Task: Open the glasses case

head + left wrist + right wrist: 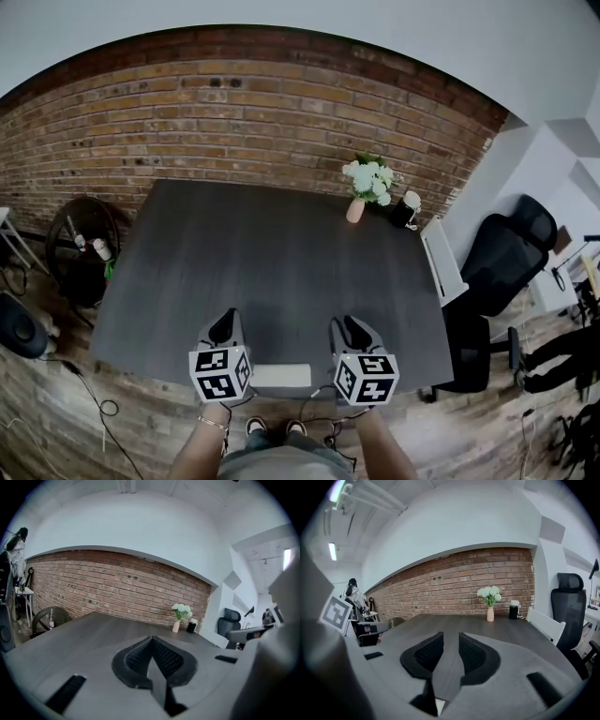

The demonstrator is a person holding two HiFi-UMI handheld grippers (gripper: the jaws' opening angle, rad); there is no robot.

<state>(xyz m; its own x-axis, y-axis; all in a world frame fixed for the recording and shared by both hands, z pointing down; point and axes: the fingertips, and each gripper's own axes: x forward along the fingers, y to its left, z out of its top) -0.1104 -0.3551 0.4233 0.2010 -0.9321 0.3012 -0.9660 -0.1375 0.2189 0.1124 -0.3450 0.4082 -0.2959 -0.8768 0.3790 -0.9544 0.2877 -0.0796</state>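
Note:
A white glasses case point(280, 376) lies closed at the near edge of the dark table point(272, 262), between my two grippers. My left gripper point(223, 326) hovers just left of the case, its jaws met at the tips, holding nothing; in the left gripper view point(151, 640) it points across the table at the brick wall. My right gripper point(355, 329) hovers just right of the case. Its jaws stand a little apart point(450, 641) with bare table showing between them. A white corner of the case point(439, 707) peeks below the right jaws.
A pink vase of white flowers point(358, 202) and a black-and-white cup point(406, 210) stand at the table's far right corner. A white chair point(442, 261) and a black office chair point(504, 253) sit to the right. A round fan point(82, 234) stands on the left.

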